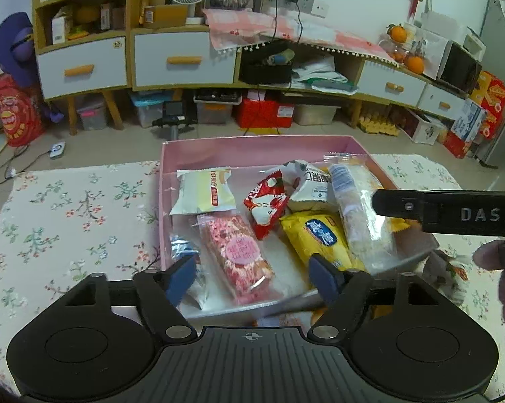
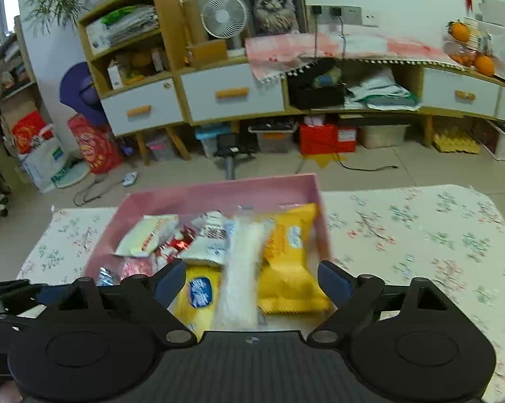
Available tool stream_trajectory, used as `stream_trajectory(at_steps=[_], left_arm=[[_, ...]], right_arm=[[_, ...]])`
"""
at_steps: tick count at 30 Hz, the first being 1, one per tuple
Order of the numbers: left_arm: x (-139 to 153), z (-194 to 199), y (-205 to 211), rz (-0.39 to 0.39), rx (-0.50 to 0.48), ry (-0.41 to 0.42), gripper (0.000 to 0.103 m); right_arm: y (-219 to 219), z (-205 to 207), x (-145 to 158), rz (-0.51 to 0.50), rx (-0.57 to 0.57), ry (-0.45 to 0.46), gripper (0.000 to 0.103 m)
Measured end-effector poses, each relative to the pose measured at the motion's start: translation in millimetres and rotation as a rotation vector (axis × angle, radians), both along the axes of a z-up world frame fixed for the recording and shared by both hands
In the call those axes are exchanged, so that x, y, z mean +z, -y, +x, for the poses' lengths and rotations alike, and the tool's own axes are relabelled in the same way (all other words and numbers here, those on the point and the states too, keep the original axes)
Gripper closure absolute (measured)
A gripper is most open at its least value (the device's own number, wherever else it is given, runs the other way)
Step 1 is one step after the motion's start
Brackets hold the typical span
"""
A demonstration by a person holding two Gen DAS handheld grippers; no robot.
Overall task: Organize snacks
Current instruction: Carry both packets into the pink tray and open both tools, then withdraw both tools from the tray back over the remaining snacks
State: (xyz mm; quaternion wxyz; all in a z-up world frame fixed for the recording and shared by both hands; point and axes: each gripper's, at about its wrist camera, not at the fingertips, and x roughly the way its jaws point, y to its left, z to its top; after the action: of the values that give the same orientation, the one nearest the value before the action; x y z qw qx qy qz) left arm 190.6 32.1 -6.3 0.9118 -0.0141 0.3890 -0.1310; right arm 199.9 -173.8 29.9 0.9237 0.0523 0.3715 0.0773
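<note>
On the floral-clothed surface (image 1: pixel 67 208) sits the pink box (image 1: pixel 252 144), which I use as the collecting bin, so every packet in view lies inside its walls. Largest within: the clear-wrapped rice cracker pack (image 1: pixel 360 208), laid lengthwise beside the yellow packet (image 1: pixel 319 238) to save room; then the pink nougat bar (image 1: pixel 239 255) and the small red packet (image 1: pixel 265 205). My left gripper (image 1: pixel 252 275) hovers over the near rim, jaws wide and empty. My right gripper (image 2: pixel 252 278) likewise: jaws wide, holding nothing, above the yellow packets.
</note>
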Motion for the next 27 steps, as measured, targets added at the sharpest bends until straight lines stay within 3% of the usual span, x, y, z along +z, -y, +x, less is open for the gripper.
stream_trajectory(at_steps=[9, 13, 20, 27], left_arm=[[19.0, -39.3, -0.1, 0.067, 0.014, -0.002, 0.006], [25.5, -56.5, -0.8, 0.108, 0.027, -0.018, 0.006], [22.6, -81.2, -8.9, 0.083, 0.056, -0.065, 0.005], [6.4, -96.4, -13.6, 0.088, 0.059, -0.06, 0.004]], right_arm=[[8.3, -36.7, 22.5, -0.058, -0.027, -0.037, 0.029], [4.8, -57.1, 29.2, -0.096, -0.006, -0.041, 0.026], [-1.8, -79.6, 28.3, -0.12, 0.033, -0.068, 0.026], [2.3, -100.2, 22.5, -0.144, 0.055, -0.002, 0.026]])
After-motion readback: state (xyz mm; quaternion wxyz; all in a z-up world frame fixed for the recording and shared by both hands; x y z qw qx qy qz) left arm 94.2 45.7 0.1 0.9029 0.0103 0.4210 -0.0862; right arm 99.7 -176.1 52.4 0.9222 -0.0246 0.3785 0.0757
